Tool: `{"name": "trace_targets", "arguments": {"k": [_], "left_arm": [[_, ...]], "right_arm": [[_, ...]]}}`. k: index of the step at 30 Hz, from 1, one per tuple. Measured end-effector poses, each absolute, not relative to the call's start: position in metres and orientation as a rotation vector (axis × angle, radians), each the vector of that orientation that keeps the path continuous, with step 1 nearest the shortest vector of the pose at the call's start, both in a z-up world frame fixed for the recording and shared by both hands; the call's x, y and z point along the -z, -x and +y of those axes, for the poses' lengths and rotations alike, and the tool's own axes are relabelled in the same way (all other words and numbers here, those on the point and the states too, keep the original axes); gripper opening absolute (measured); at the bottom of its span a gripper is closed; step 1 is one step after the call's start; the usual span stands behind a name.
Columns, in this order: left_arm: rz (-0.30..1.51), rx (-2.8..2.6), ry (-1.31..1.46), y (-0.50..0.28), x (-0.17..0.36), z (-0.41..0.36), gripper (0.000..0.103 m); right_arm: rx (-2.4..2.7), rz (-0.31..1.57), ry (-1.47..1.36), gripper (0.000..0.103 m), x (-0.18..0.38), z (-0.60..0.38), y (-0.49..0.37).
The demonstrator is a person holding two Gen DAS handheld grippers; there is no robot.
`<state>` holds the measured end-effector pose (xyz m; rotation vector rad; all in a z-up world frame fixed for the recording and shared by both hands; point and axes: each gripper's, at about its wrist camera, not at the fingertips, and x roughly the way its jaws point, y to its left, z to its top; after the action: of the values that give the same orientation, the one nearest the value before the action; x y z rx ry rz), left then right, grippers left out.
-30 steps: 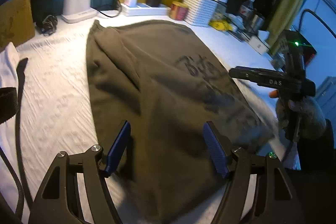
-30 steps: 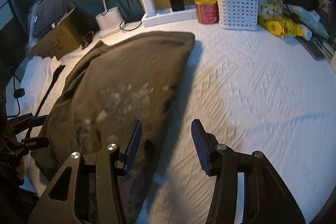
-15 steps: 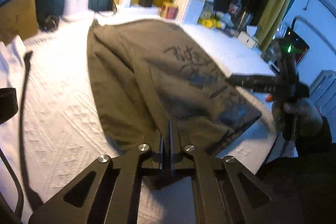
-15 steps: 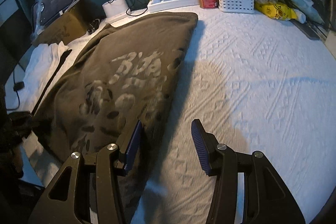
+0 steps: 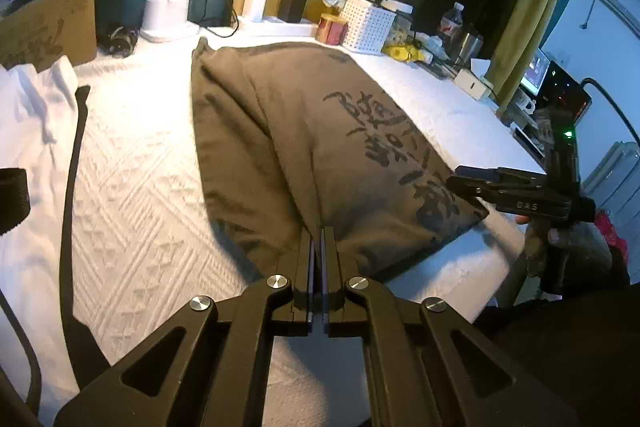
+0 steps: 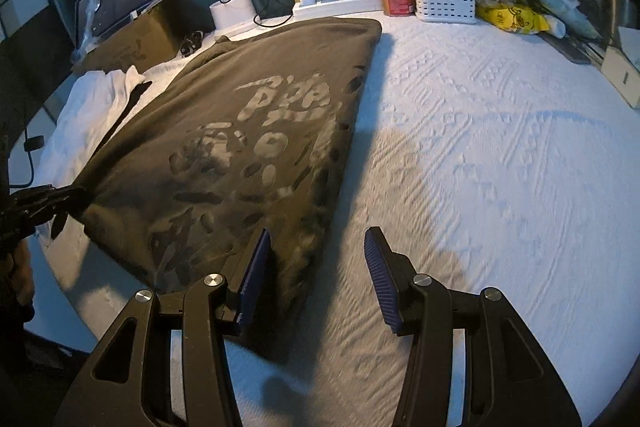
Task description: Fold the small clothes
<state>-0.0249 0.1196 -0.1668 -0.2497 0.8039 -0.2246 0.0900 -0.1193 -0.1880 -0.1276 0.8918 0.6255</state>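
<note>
An olive-brown T-shirt (image 5: pixel 304 131) with a dark printed design lies flat on the white textured bedcover (image 5: pixel 132 171). My left gripper (image 5: pixel 318 231) is shut on the shirt's near hem, and a crease runs away from its tips. In the right wrist view the same shirt (image 6: pixel 248 131) fills the left half, with the left gripper (image 6: pixel 52 201) pinching its far-left corner. My right gripper (image 6: pixel 316 241) is open over the shirt's near right edge, one finger above the cloth and one above the bedcover, with nothing pinched. The right gripper (image 5: pixel 516 197) also shows beside the shirt's corner in the left wrist view.
Along the back stand a white lamp base (image 5: pixel 166 17), a power strip with chargers (image 5: pixel 276 23), a red tin (image 5: pixel 331 29), a white basket (image 5: pixel 370 27) and bottles. White garments (image 5: pixel 32 99) and a black strap (image 5: pixel 74 163) lie at the left. A person's hand (image 5: pixel 560 243) holds the right gripper.
My left gripper went from open over the hem to shut on it and drew the shirt's near edge into a crease. The right gripper slid closer along the shirt's right edge, still open.
</note>
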Motion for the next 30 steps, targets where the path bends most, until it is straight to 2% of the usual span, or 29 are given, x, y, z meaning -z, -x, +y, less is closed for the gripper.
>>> {"name": "trace_targets", "arguments": {"k": [7, 8, 9, 11, 13, 27, 28, 29, 30], "left_arm": [[0.820, 0.217, 0.235, 0.028, 0.174, 0.113, 0.000], [0.820, 0.214, 0.232, 0.029, 0.174, 0.113, 0.000], [0.820, 0.213, 0.227, 0.029, 0.174, 0.112, 0.000], [0.825, 0.214, 0.217, 0.029, 0.175, 0.109, 0.000], [0.830, 0.214, 0.203, 0.029, 0.174, 0.104, 0.000], [0.882, 0.246, 0.204, 0.033, 0.178, 0.075, 0.002], [0.886, 0.243, 0.208, 0.034, 0.177, 0.074, 0.004], [0.889, 0.242, 0.210, 0.034, 0.177, 0.074, 0.009], [0.892, 0.244, 0.216, 0.033, 0.177, 0.074, 0.020]], "right_arm": [[-0.639, 0.798, 0.170, 0.050, 0.195, -0.118, -0.060], [-0.645, 0.778, 0.203, 0.034, 0.196, -0.115, -0.056], [-0.651, 0.755, 0.224, 0.025, 0.197, -0.114, -0.053], [-0.667, 0.753, 0.195, 0.015, 0.198, -0.119, -0.055], [-0.675, 0.765, 0.196, 0.009, 0.196, -0.123, -0.058], [-0.586, 0.783, 0.187, 0.004, 0.186, -0.164, -0.042], [-0.583, 0.788, 0.185, 0.003, 0.186, -0.167, -0.041], [-0.580, 0.794, 0.176, 0.003, 0.187, -0.171, -0.041], [-0.577, 0.798, 0.171, 0.003, 0.187, -0.173, -0.041]]}}
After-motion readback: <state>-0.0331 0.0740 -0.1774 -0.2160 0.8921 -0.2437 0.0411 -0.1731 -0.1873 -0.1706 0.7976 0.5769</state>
